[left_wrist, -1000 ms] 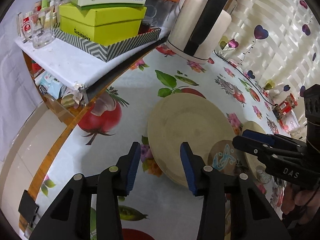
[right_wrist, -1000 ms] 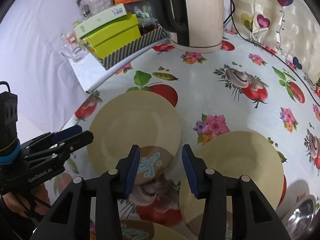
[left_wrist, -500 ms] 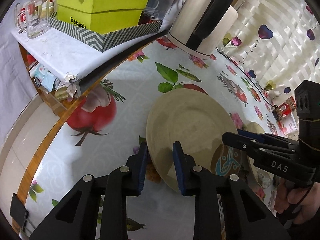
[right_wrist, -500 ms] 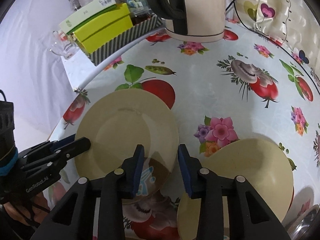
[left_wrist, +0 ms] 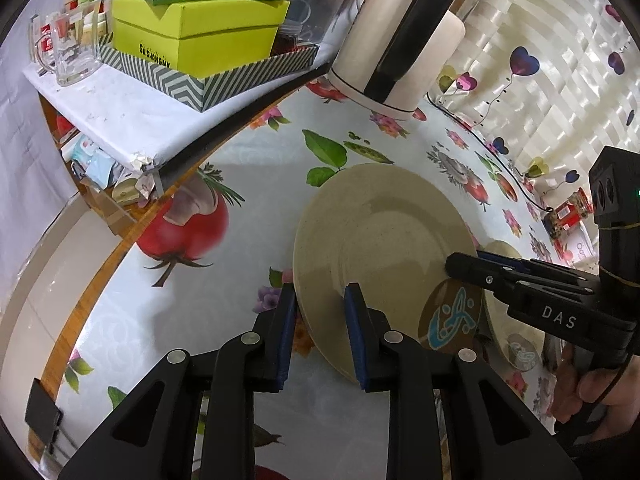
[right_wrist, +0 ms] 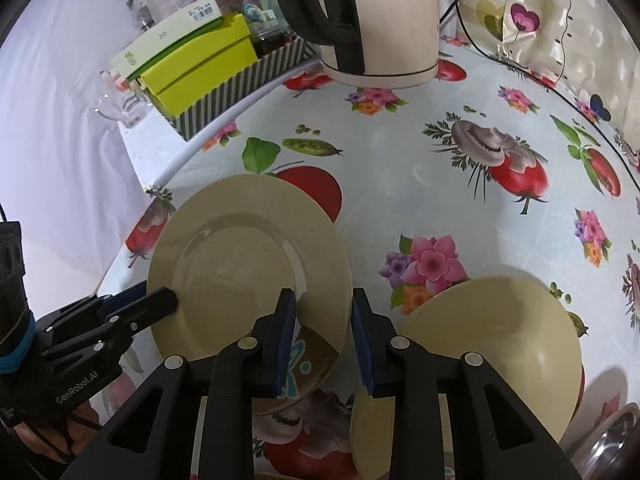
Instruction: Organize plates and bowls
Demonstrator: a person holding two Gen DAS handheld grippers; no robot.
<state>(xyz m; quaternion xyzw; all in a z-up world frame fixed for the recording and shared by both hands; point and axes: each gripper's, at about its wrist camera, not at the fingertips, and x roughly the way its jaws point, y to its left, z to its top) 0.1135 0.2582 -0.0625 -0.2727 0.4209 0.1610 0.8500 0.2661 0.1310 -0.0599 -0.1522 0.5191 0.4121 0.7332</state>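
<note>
1. The left gripper (left_wrist: 320, 308) straddles the near rim of the beige plate (left_wrist: 384, 236), jaws not visibly clamped.
2. The right gripper (right_wrist: 323, 312) brackets the opposite rim, likewise unclamped.
3. Judged step: a two-handed grasp; next both should pinch, then lift toward the second plate (right_wrist: 492, 340), beside it.

Centre frame, 1 plate (right_wrist: 248, 264) lies on the tablecloth (right_wrist: 400, 160), a bowl (right_wrist: 492, 344) at lower right, a kettle (right_wrist: 376, 20) at top, boxes (right_wrist: 192, 68) at upper left.
</note>
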